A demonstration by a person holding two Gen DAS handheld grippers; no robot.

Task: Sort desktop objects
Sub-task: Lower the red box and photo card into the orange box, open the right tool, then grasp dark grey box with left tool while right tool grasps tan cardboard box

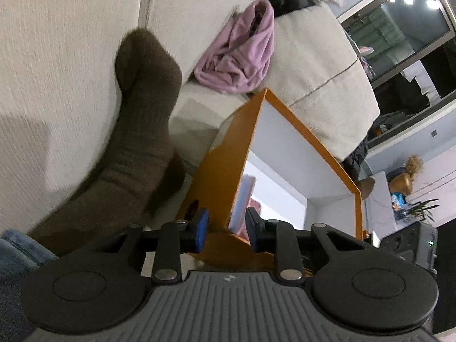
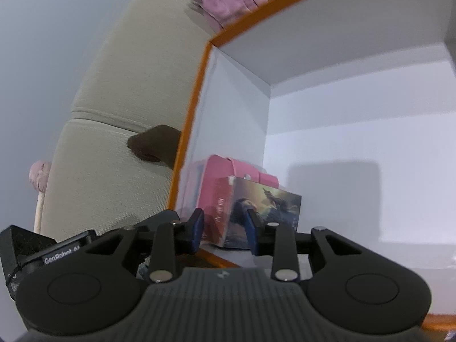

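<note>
The left tongs (image 1: 226, 228) straddle the orange wall of the white-lined cardboard box (image 1: 225, 165), pads apart from it. The right tongs (image 2: 225, 232) stand apart at the box's mouth, just before a picture-printed small carton (image 2: 265, 211) inside, which leans against a pink case (image 2: 228, 171).
</note>
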